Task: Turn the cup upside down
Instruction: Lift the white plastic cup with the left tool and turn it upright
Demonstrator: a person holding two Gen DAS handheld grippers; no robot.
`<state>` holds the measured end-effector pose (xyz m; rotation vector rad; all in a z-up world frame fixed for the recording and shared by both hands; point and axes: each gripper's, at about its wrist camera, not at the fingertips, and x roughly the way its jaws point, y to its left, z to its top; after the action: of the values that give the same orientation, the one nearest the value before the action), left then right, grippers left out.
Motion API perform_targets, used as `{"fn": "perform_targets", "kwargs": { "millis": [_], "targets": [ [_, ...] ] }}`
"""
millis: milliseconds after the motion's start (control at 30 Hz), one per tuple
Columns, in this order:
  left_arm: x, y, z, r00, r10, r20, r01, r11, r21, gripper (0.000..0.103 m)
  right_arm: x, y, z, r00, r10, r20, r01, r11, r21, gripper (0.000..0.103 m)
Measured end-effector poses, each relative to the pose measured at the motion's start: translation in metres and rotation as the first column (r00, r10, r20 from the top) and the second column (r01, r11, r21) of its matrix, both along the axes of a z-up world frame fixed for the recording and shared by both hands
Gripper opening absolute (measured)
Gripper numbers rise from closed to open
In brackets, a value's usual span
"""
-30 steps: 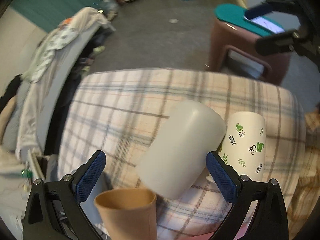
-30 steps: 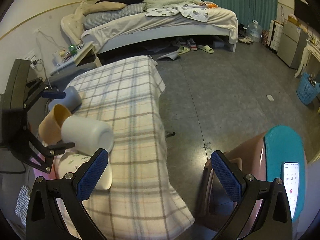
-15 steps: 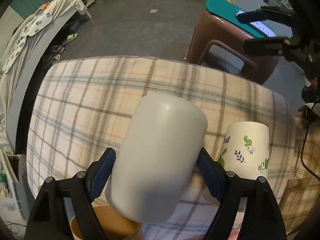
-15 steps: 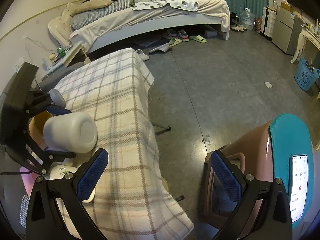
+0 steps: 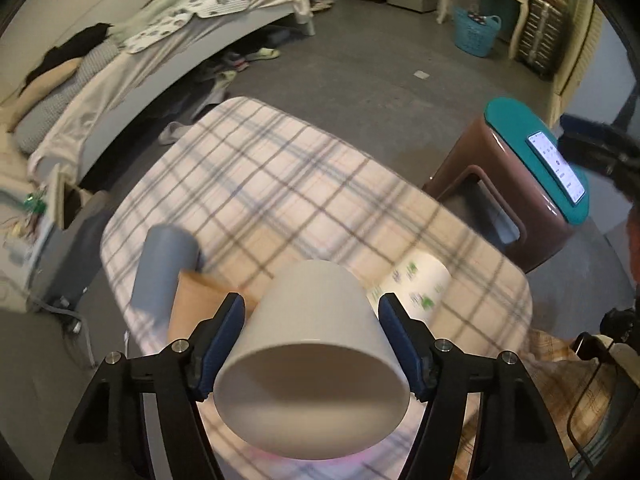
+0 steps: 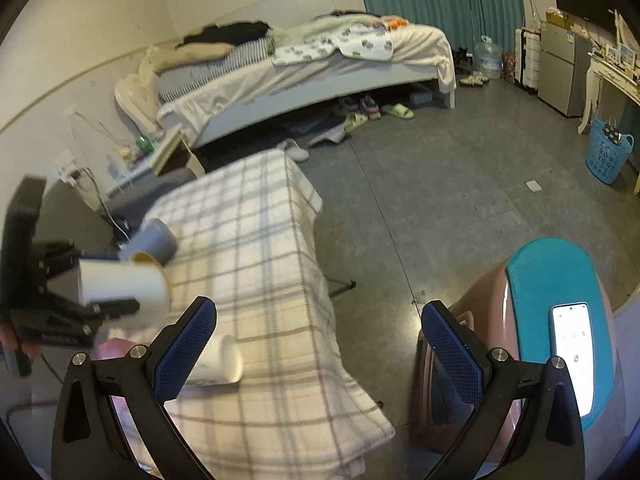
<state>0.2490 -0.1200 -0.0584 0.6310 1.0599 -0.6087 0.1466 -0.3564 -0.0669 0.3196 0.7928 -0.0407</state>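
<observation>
Each tool, left and right, has black angular arms, silver screws, and blue textured pads.

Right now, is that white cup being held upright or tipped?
Tipped on its side. The white cup lies level between the left gripper fingers, clear of the plaid cloth.

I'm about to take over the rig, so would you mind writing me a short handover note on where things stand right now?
Left hand-held gripper: shut on the white cup, held off the plaid table, lying roughly sideways in the right wrist view.
Right hand-held gripper: open, holding nothing, off to the side near the brown stool.
On the table: grey cup, tan cup, leaf-print cup on its side.
Done: white cup grasped and lifted.
Left: finish turning it mouth-down, set it on the table, release.
</observation>
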Motion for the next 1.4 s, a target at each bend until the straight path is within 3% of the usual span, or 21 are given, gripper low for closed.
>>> {"fn": "perform_targets", "kwargs": {
  "millis": [167, 267, 500, 700, 800, 967, 1233, 1400],
  "targets": [
    [-0.033, 0.004, 0.014, 0.995, 0.085, 0.059, -0.085, 0.996, -0.013, 0.071, -0.037, 0.009, 0.026, 0.998, 0.02, 0.056, -0.02, 1.0, 0.003, 0.103],
    [-0.052, 0.004, 0.017, 0.981, 0.179, 0.078, -0.173, 0.982, -0.082, 0.071, -0.053, 0.01, 0.034, 0.997, 0.019, 0.071, -0.019, 1.0, 0.005, 0.103],
    [-0.104, -0.003, -0.033, 0.94, 0.338, 0.047, -0.323, 0.926, -0.195, 0.071, -0.074, 0.001, 0.041, 0.997, 0.008, 0.083, -0.008, 1.0, -0.004, 0.103],
    [-0.108, -0.002, -0.066, 0.883, 0.465, 0.059, -0.437, 0.862, -0.257, 0.071, -0.075, 0.008, 0.031, 0.998, 0.036, 0.051, -0.035, 0.999, -0.025, 0.103],
    [-0.119, -0.002, -0.068, 0.885, 0.455, 0.099, -0.417, 0.869, -0.265, 0.071, -0.073, 0.011, 0.025, 0.999, 0.043, 0.033, -0.042, 0.999, -0.022, 0.103],
    [-0.137, 0.005, -0.083, 0.889, 0.456, 0.042, -0.439, 0.875, -0.204, 0.071, -0.07, 0.017, 0.023, 0.998, 0.051, 0.03, -0.05, 0.998, -0.029, 0.103],
    [-0.141, 0.011, -0.084, 0.873, 0.487, 0.03, -0.469, 0.855, -0.222, 0.072, -0.069, 0.036, 0.019, 0.997, 0.081, 0.003, -0.08, 0.995, -0.055, 0.103],
    [-0.142, 0.013, -0.075, 0.87, 0.493, 0.006, -0.478, 0.847, -0.23, 0.079, -0.073, 0.042, 0.025, 0.997, 0.076, -0.003, -0.076, 0.993, -0.093, 0.103]
  ]
}}
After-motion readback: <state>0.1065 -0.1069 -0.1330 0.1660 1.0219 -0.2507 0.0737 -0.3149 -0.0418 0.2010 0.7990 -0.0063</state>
